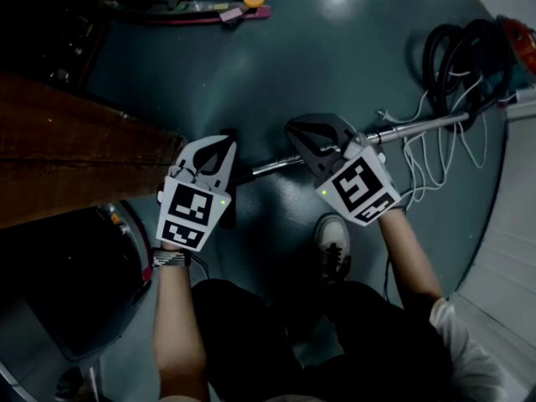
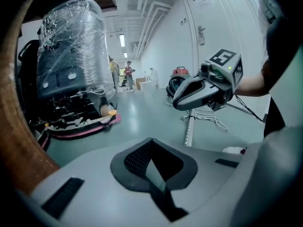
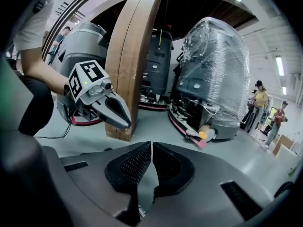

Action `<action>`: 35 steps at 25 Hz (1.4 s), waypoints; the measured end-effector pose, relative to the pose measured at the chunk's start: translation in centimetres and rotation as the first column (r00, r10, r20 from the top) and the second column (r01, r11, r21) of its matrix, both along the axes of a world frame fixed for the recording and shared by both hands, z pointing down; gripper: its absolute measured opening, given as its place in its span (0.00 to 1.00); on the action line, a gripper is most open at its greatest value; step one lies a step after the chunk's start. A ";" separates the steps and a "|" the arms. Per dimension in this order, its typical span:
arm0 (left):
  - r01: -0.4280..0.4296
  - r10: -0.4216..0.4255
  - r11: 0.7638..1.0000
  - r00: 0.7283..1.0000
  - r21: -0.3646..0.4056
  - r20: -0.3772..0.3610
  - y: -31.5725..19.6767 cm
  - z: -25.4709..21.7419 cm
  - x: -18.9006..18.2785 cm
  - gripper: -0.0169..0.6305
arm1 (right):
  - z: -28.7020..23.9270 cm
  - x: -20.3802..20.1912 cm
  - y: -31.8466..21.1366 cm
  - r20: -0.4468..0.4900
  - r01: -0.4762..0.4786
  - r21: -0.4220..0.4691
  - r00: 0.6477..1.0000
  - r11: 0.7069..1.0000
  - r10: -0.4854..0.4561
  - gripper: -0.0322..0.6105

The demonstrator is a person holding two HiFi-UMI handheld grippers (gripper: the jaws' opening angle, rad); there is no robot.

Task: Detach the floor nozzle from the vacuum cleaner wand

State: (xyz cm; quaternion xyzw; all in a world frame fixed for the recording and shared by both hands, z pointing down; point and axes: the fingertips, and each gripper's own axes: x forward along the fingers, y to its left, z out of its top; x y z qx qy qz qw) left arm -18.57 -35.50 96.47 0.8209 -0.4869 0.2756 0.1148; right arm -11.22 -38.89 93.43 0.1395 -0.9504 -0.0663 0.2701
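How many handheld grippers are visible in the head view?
2. The left gripper is beside the wooden beam; the right gripper is over the vacuum wand. None seems hidden.

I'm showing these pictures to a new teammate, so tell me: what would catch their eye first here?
First come the two marker-cube grippers in the middle of the head view. The left gripper and the right gripper are both shut and empty, over the metal vacuum wand lying on the green floor. Next is the big plastic-wrapped machine ahead of the left gripper, then the wooden post left of centre in the right gripper view.
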 end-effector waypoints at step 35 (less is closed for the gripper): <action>-0.320 0.361 0.873 0.932 -0.368 0.046 6.0 12.2 2.5 0.34 | 13.3 -0.2 6.7 -0.205 0.350 -0.226 0.895 0.909 -0.395 0.39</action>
